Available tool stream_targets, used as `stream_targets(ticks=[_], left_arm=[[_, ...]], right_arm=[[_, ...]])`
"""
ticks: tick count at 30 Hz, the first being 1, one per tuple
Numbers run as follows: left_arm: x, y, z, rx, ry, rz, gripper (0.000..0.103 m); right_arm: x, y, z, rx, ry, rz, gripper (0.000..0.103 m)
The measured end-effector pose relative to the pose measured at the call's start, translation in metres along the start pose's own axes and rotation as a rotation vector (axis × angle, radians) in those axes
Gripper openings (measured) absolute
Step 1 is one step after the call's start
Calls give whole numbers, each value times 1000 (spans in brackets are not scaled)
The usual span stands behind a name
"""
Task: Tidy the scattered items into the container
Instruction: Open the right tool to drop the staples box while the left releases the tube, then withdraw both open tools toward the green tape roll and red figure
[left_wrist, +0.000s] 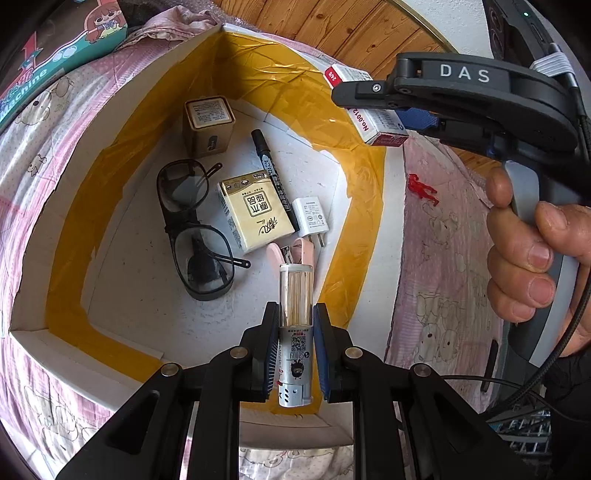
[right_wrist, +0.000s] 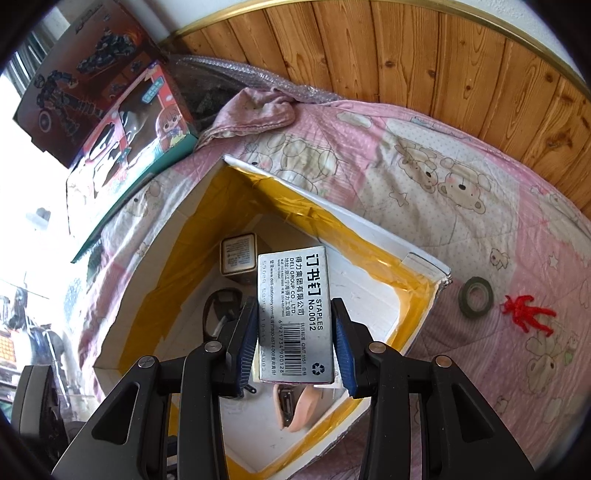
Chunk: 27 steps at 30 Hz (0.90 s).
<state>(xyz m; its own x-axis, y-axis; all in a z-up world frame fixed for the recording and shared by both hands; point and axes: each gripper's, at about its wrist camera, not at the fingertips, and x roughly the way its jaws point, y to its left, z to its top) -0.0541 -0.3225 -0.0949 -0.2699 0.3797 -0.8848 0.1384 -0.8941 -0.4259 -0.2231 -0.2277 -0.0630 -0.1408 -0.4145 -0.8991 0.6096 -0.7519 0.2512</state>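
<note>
- Hovering over the white box (left_wrist: 55, 206) with yellow tape round its inner walls, left gripper (left_wrist: 295, 354) clamped tight on a toothpick tube (left_wrist: 295, 328), clear top end pointing to 12 o'clock, printed silver end back toward the camera.
- Sitting up at 1 o'clock in the left wrist view, right gripper (left_wrist: 369, 99), pinching a staples box (left_wrist: 373, 118) above the box's far rim, with a hand (left_wrist: 532, 258) wrapped round its grey handle at 3 o'clock.
- Same staples box (right_wrist: 295, 314) dead centre in the right wrist view, squeezed between the blue pads (right_wrist: 245, 343) of the right gripper (right_wrist: 295, 343), label side up, hanging over the open box (right_wrist: 421, 262).
- Already lying on the box floor: dark glasses (left_wrist: 192, 229) at 9 o'clock of the middle, yellow tissue pack (left_wrist: 255, 214) in the centre, black marker (left_wrist: 273, 177) touching its 3 o'clock edge, white charger plug (left_wrist: 310, 218) just beside that.
- Small brown carton (left_wrist: 208, 125) standing in the far corner at 11 o'clock.
- Pink nail clipper thing (left_wrist: 291, 251) poking out just past the tube tip.
- Outside on the pink bear quilt (right_wrist: 406, 162): dark tape roll (right_wrist: 476, 297) and red toy figure (right_wrist: 526, 314), both at 3 o'clock of the box, near each other but not touching.
</note>
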Motion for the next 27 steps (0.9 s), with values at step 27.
stream_targets(ticks=[27], left_arm=[[-4,5,-5,-2,20,9,33]], right_arm=[[-2,-2,-23,55,-10,97,36]])
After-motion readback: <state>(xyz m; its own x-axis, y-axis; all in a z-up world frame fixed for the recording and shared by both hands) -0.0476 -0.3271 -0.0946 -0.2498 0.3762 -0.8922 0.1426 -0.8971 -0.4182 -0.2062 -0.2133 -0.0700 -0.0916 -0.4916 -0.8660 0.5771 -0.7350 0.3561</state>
